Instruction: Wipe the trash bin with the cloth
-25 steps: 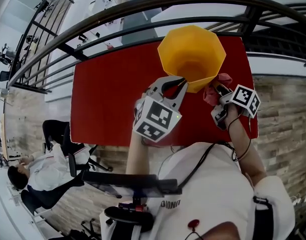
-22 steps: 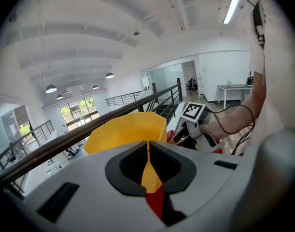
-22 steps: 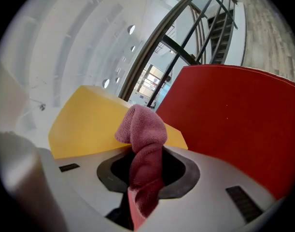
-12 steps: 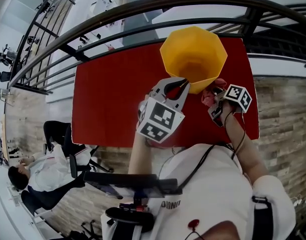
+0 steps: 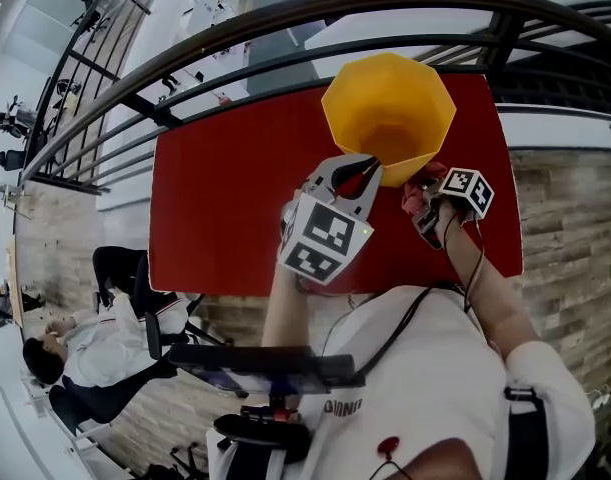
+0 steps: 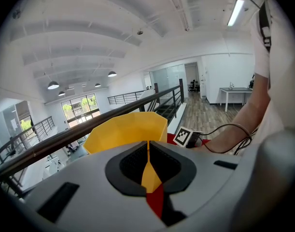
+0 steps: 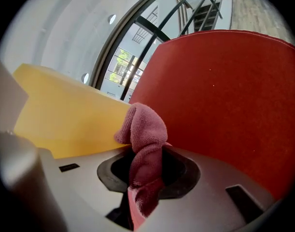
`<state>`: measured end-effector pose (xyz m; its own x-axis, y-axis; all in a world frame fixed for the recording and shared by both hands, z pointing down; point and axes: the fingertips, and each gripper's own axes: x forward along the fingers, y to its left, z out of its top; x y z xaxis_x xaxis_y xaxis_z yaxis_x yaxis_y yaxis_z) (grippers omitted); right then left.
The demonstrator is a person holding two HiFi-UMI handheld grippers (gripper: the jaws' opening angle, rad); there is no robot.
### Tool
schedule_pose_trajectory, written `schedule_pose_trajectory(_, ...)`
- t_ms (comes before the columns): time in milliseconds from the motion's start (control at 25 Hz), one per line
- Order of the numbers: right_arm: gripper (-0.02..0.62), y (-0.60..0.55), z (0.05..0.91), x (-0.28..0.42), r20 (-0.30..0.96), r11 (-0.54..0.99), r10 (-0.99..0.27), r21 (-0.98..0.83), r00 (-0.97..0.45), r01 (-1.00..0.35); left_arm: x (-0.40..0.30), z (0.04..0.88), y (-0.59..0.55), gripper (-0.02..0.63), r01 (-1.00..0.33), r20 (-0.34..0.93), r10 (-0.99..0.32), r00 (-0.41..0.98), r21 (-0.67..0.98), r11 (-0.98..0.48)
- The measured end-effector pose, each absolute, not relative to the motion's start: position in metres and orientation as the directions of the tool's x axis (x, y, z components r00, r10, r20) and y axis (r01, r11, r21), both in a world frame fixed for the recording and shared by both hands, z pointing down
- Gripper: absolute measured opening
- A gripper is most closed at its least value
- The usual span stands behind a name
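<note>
Grip on the left side had not altered across the last second. Our left gripper [image 5: 368, 168] kept its jaws drawn narrow on the thin near wall of the yellow faceted plastic trash bin [image 5: 388, 108], just under the rim. In the left gripper view that gripper [image 6: 147, 151] showed only a sliver of yellow between its pads. The bin [image 6: 125, 132] stood upright near the far edge of the red tabletop [image 5: 225, 198], right of its middle, and had barely shifted in the head view.

What had changed lay to the right. The dusky pink terry cloth [image 5: 417, 190] had been pressed higher on the bin's right outer wall a second before. It now sat lower and nearer us, at the foot of that wall, by the tabletop. The right gripper [image 5: 423, 202] had travelled with it, its marker cube looking smaller and closer to the bin. In the right gripper view the right gripper [image 7: 146, 166] had its jaws closed on a thick fold of the cloth [image 7: 145, 129], whose bunched end touched the yellow wall beside the red tabletop [image 7: 224, 81].

We judged this a downward wiping stroke on one facet, with the other facets and the inside probably still to do.
</note>
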<state>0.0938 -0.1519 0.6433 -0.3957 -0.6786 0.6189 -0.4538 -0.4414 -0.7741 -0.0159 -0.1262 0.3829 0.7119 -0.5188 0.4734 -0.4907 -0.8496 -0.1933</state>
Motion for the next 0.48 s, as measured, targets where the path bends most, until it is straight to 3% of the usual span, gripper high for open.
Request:
schedule_pose_trajectory(280,0.100,-0.143,0.639,0.106,0.591,-0.444,-0.694,-0.801,-0.411,-0.401,-0.014,0.385,-0.127,0.015,-0.489,0.473,-0.512,0.717,-0.183,-0.853)
schedule_pose_trajectory(480,0.100,-0.129,0.591,0.124,0.493,-0.390,-0.748,-0.869,-0.446,-0.306,-0.008,0.383,-0.125,0.015,-0.485,0.467,-0.510,0.723,-0.183,-0.855)
